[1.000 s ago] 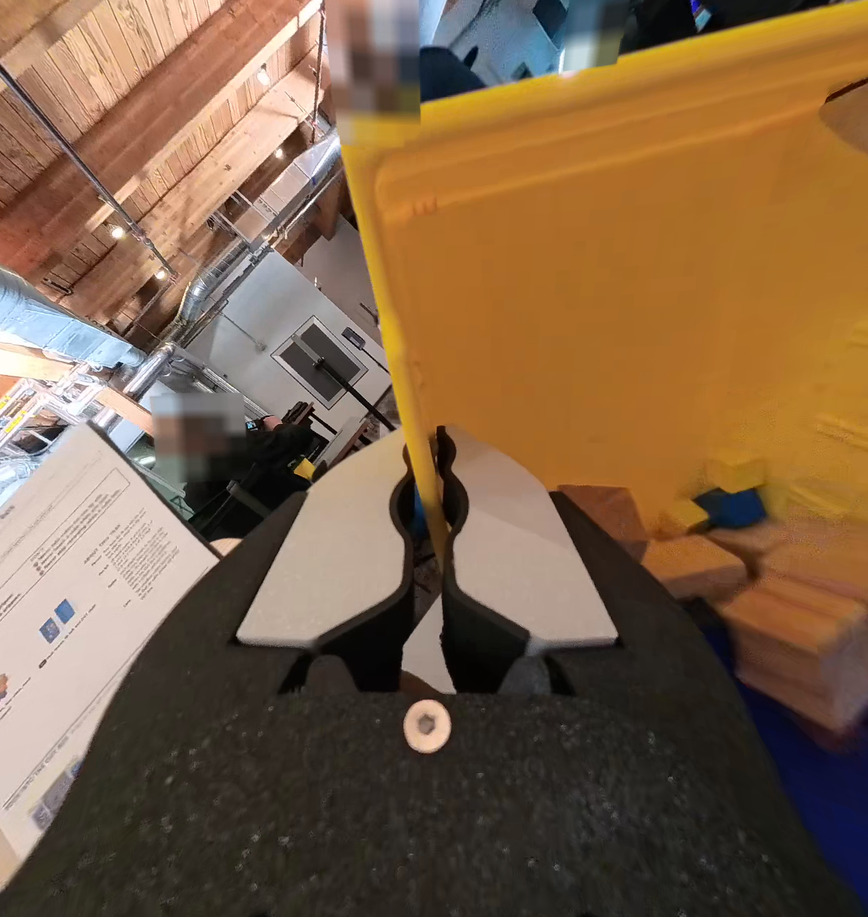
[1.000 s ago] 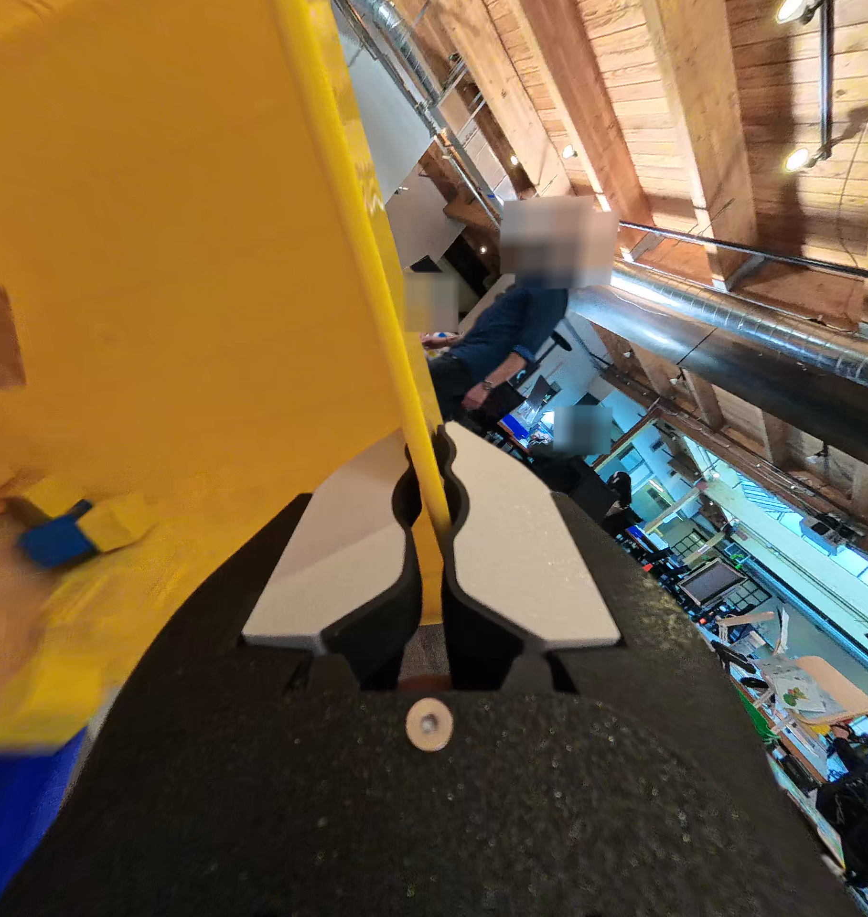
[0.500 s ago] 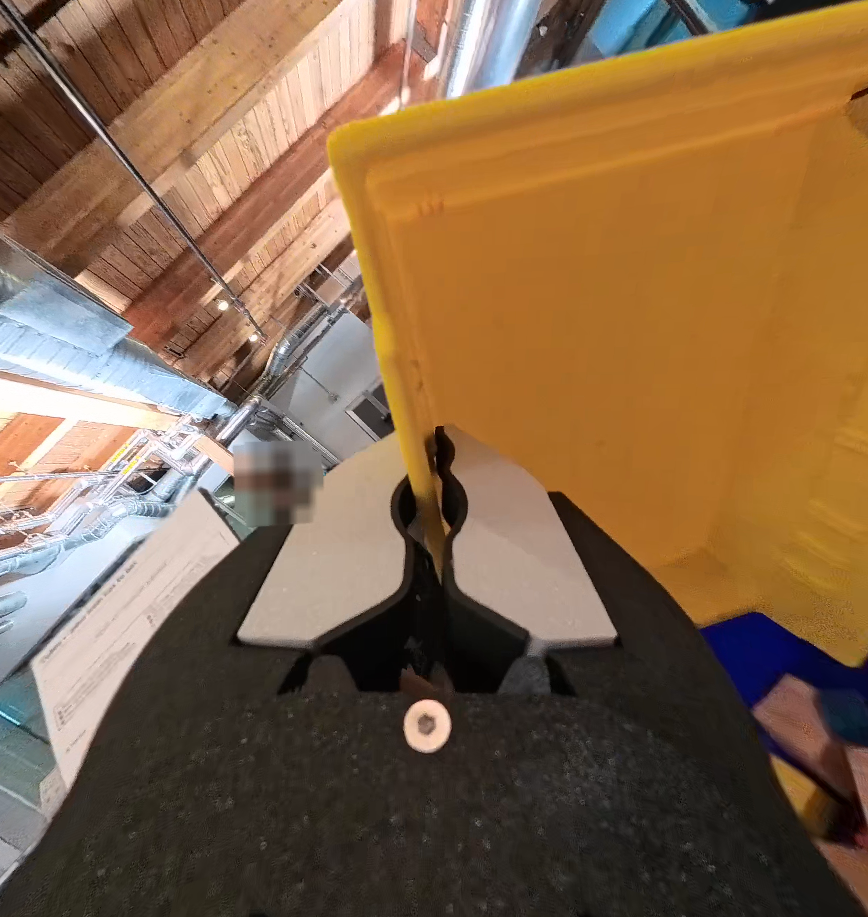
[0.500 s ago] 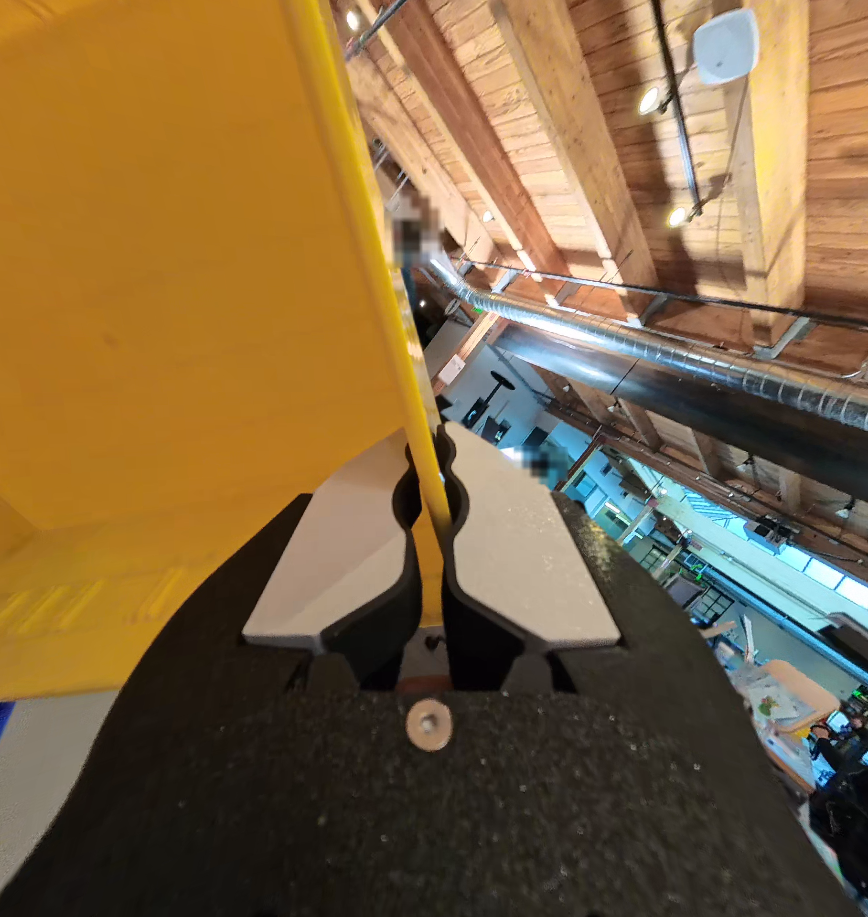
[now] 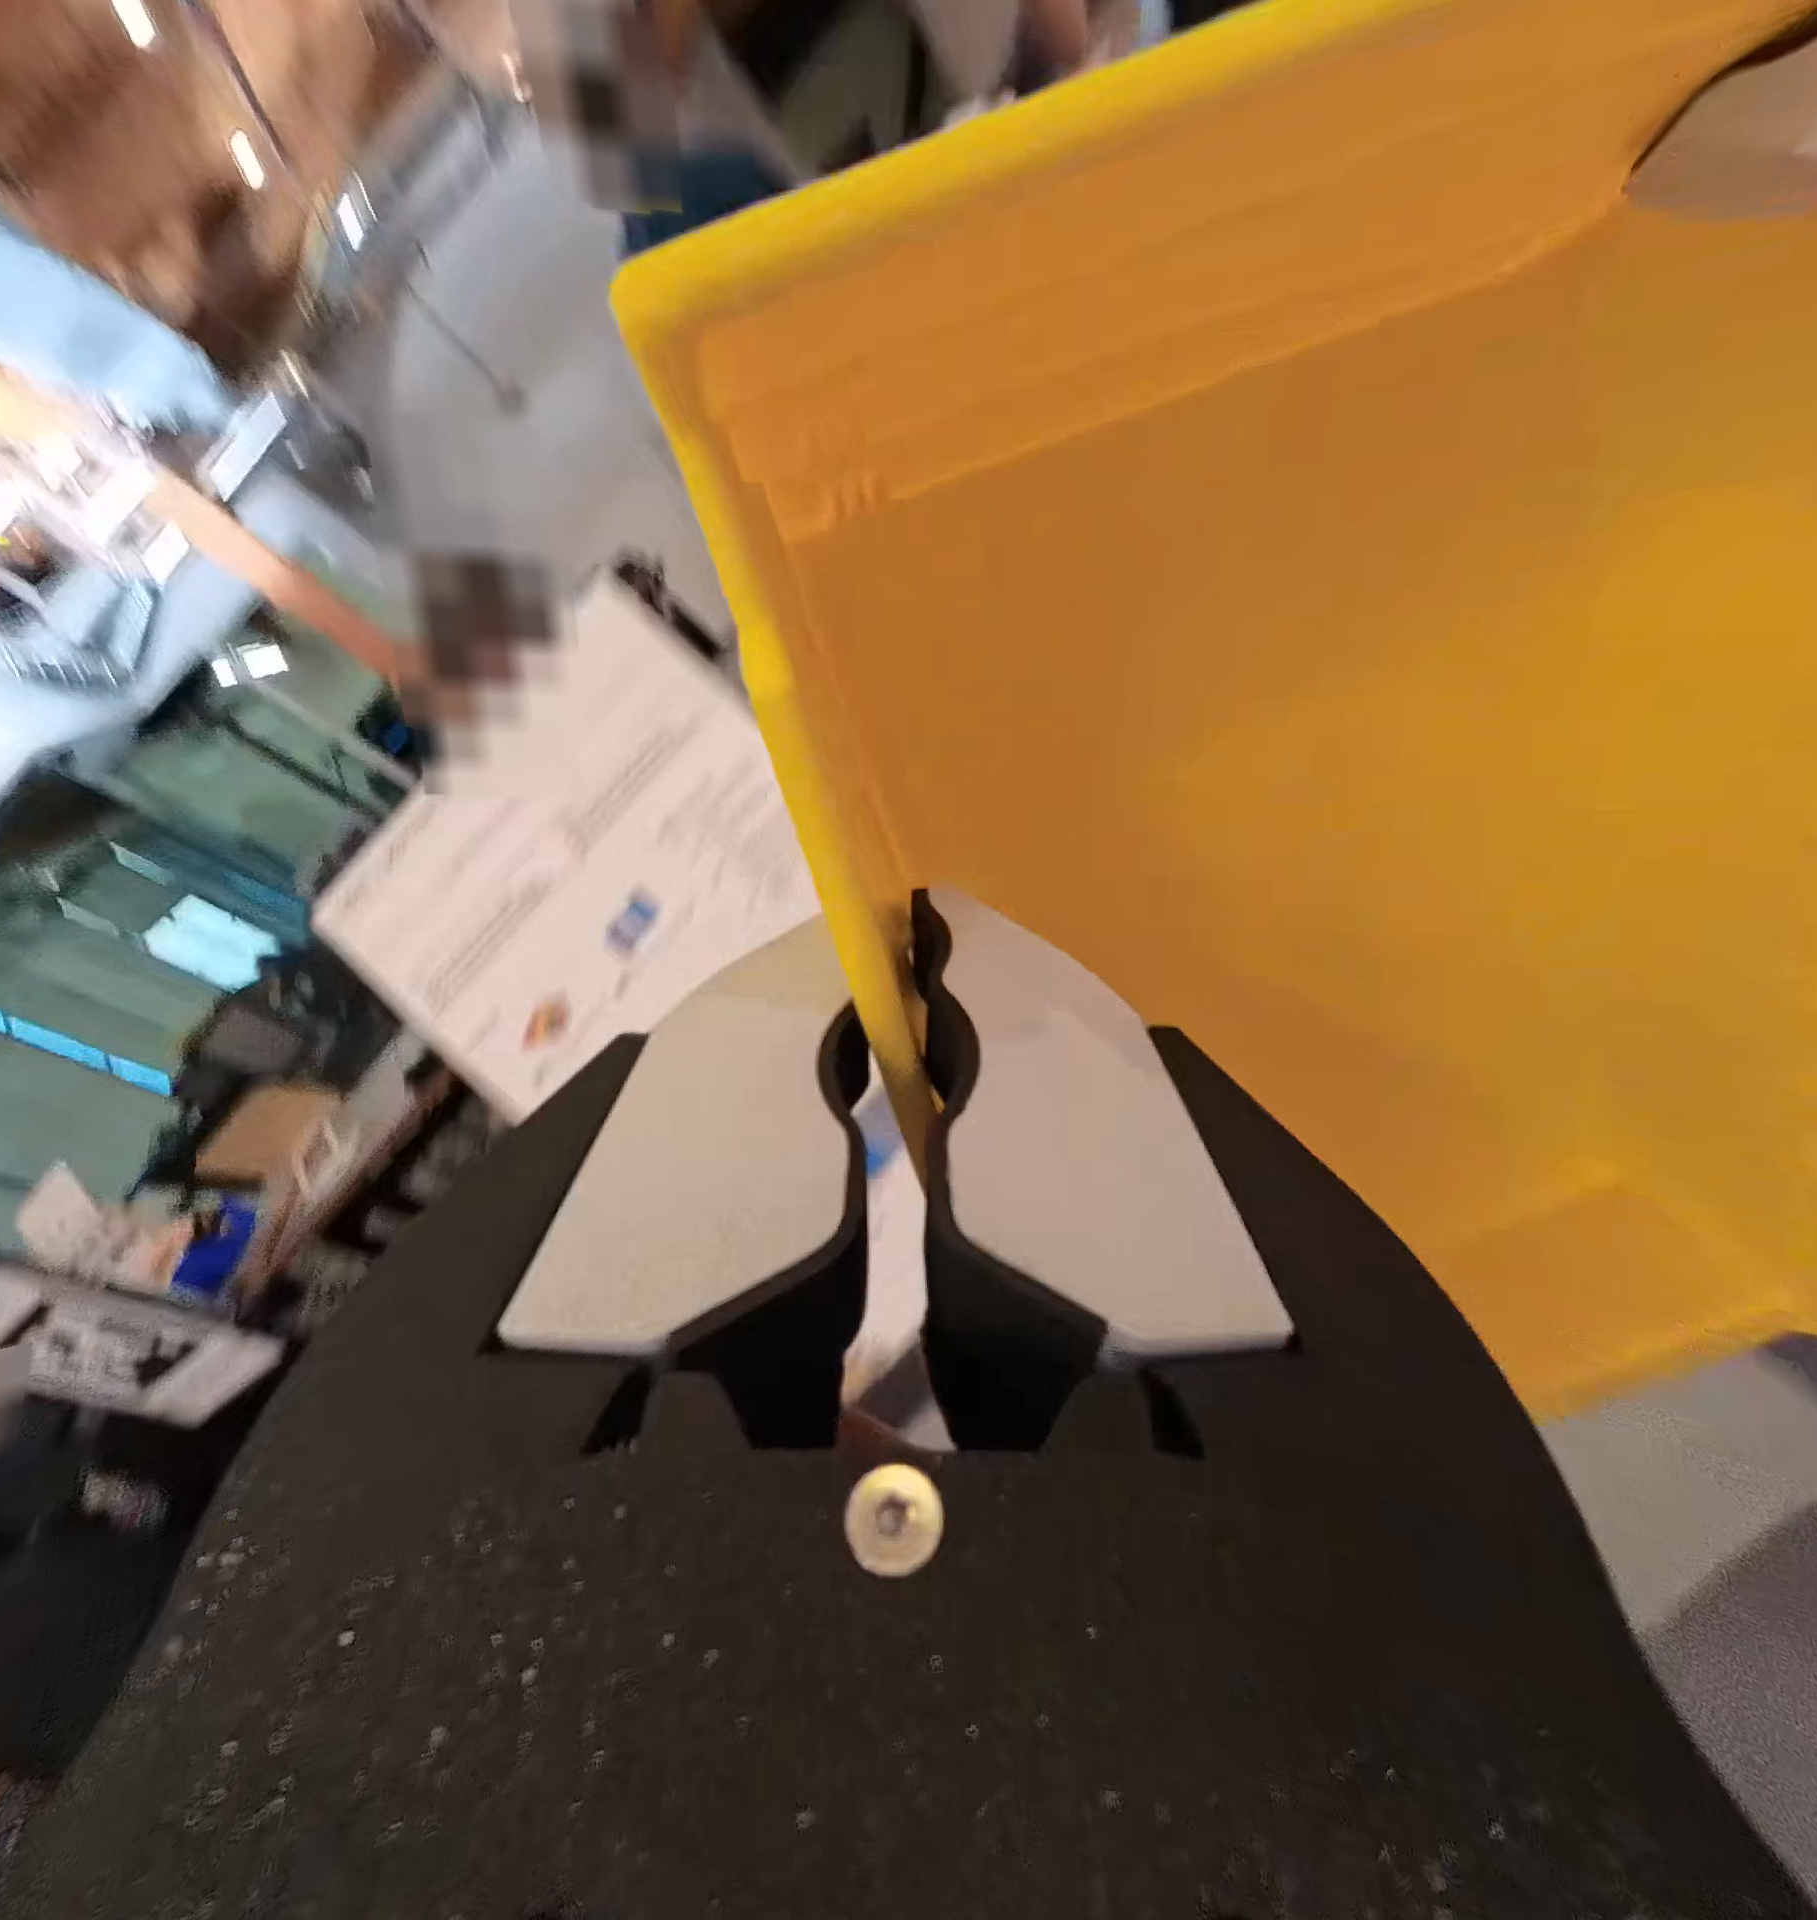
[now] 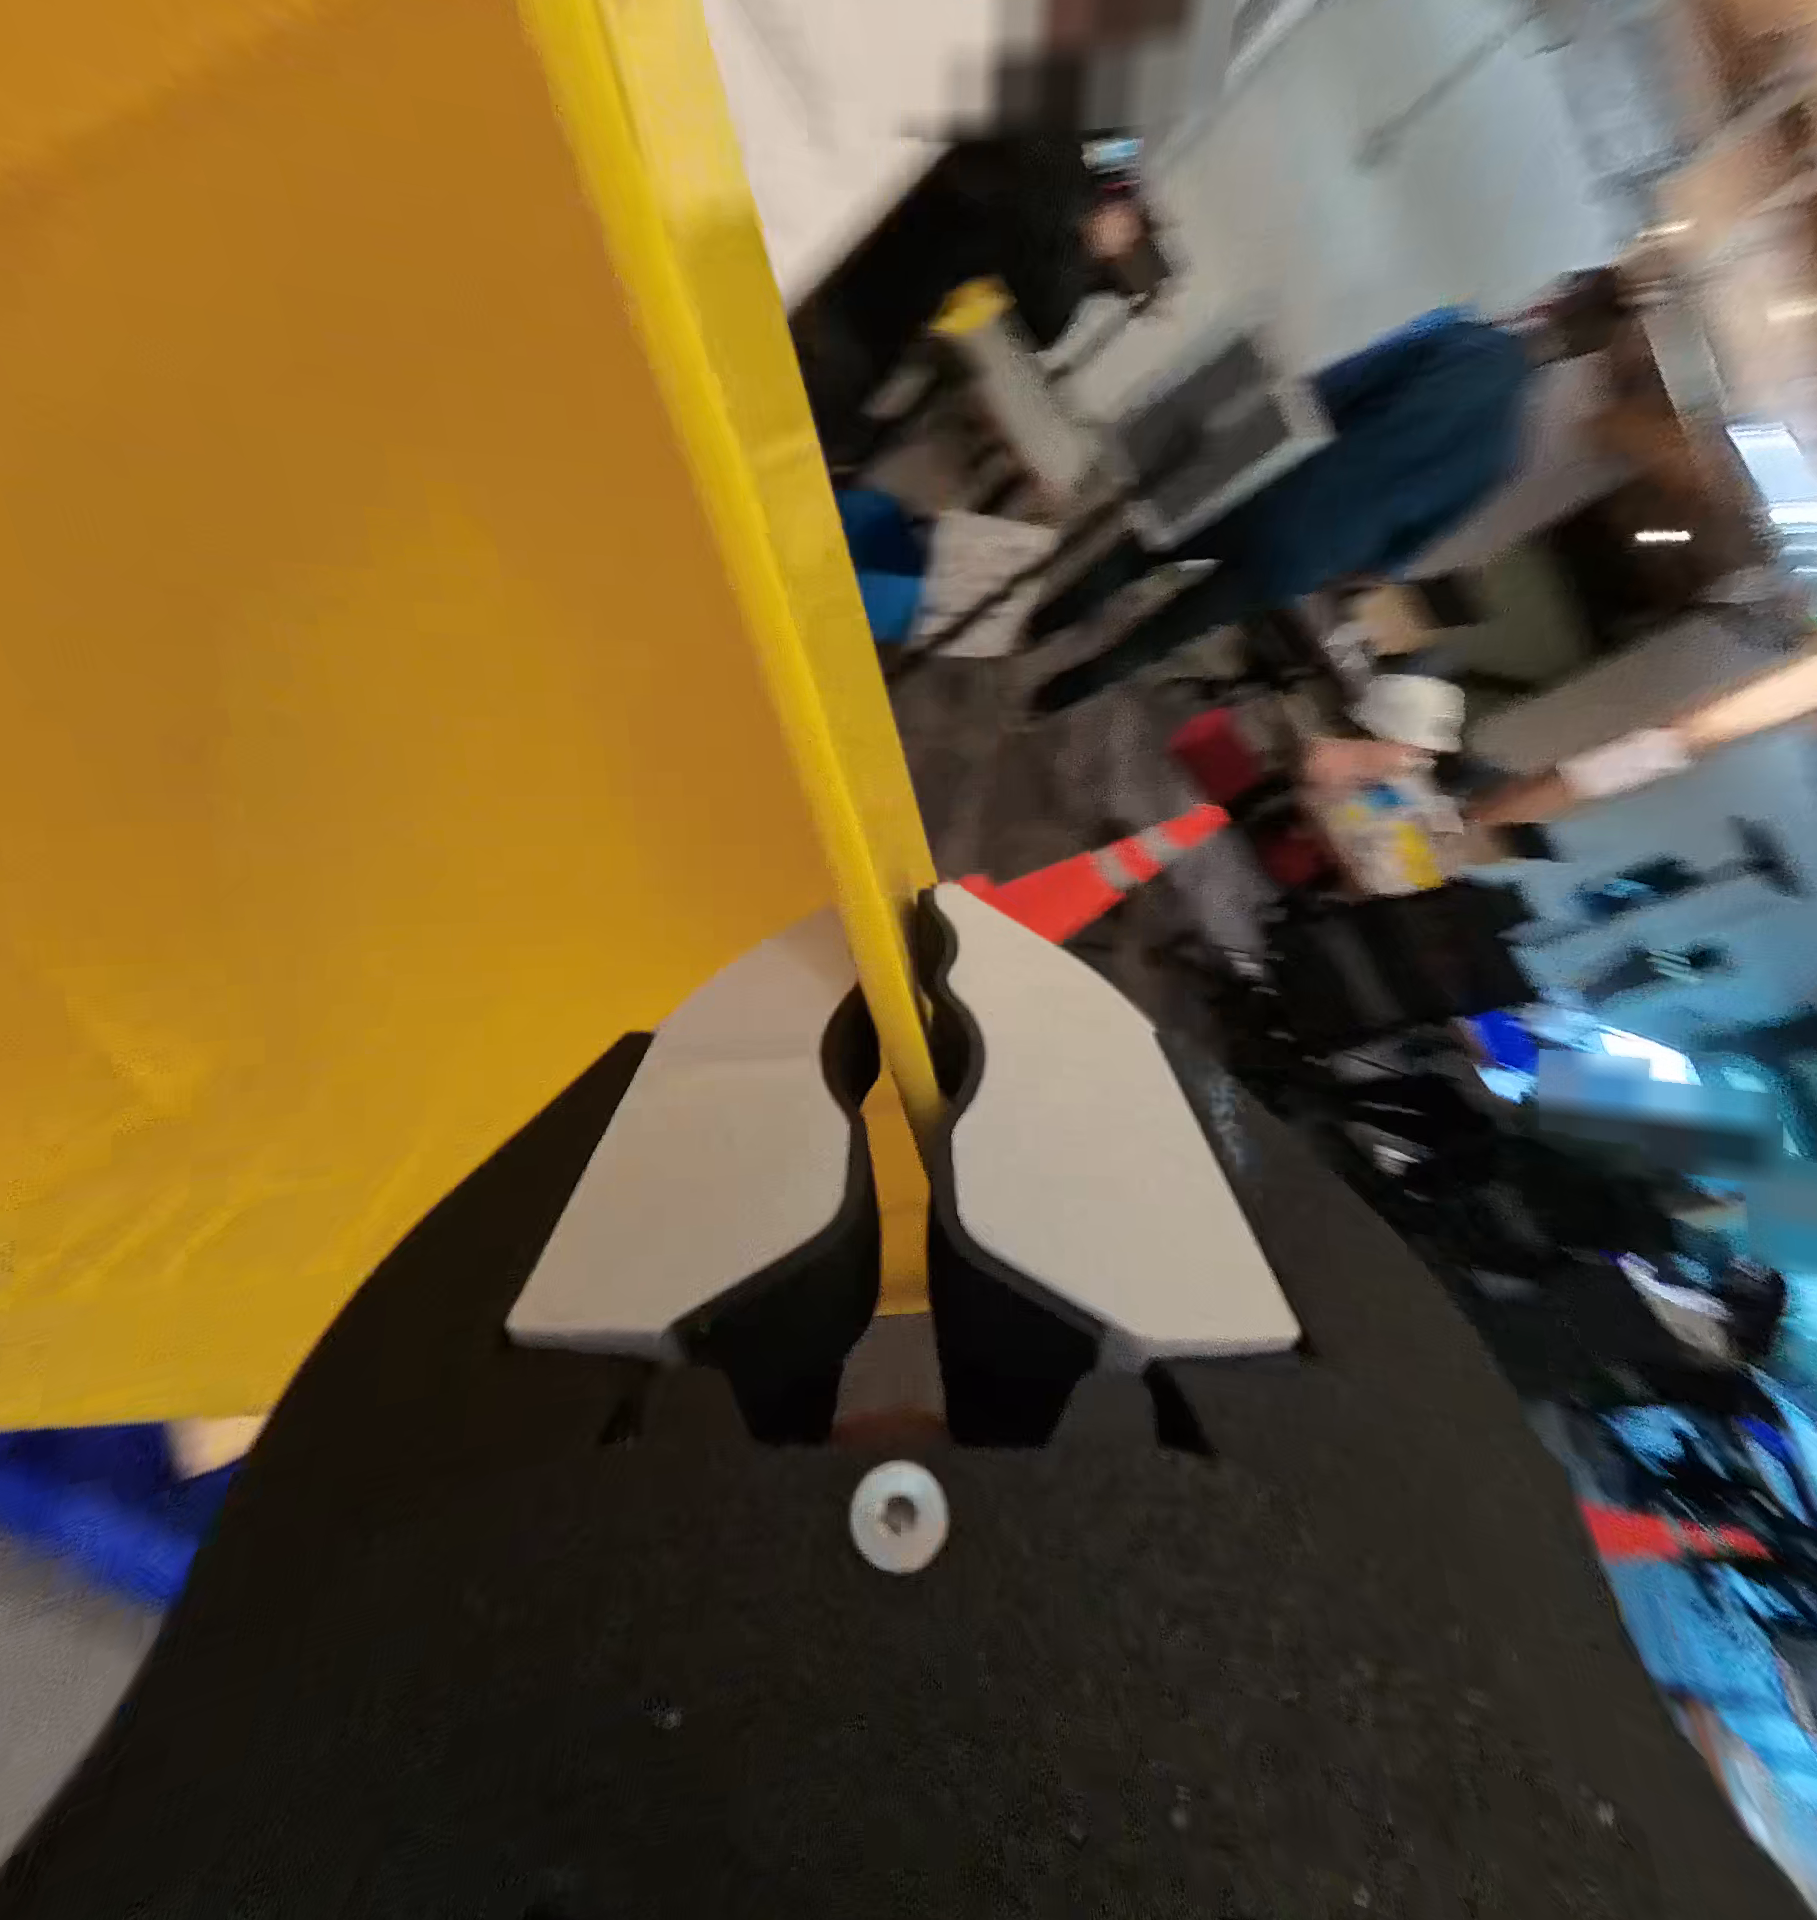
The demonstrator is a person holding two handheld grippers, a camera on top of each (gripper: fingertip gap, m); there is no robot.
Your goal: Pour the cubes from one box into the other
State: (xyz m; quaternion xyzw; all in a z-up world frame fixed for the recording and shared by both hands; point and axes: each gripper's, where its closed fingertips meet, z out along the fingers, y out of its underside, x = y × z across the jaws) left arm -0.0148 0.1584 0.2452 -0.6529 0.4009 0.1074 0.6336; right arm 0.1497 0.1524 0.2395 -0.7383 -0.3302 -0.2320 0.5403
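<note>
1. Between the two fingers of the left tongs [image 5: 909, 914] a thin wall of the yellow box [image 5: 1299, 727] is clamped, the grey pads being pressed against its edge from either side.
2. Between the fingers of the right tongs [image 6: 909, 914] the opposite wall of the same yellow box [image 6: 312, 623] is gripped in the same way, the yellow edge being seen running down through the narrow gap.
3. The box is held off the worktop by both tongs, and its smooth inner face is shown to each camera; a curved handle cutout [image 5: 1766, 177] is seen near its upper right corner in the left wrist view.
4. No cubes are visible inside the box in either view.
5. A strip of a blue box [image 6: 73, 1496] is seen below the yellow one at the lower left of the right wrist view, over a pale grey worktop [image 6: 10, 1714]; its contents cannot be made out.
6. A white printed sheet [image 5: 571, 883] is seen standing to the left of the yellow box in the left wrist view.
7. An orange traffic cone [image 6: 1101, 873] is seen lying across the blurred background just past the right tongs.
8. The surrounding room is heavily blurred in both views, and little else can be told.
</note>
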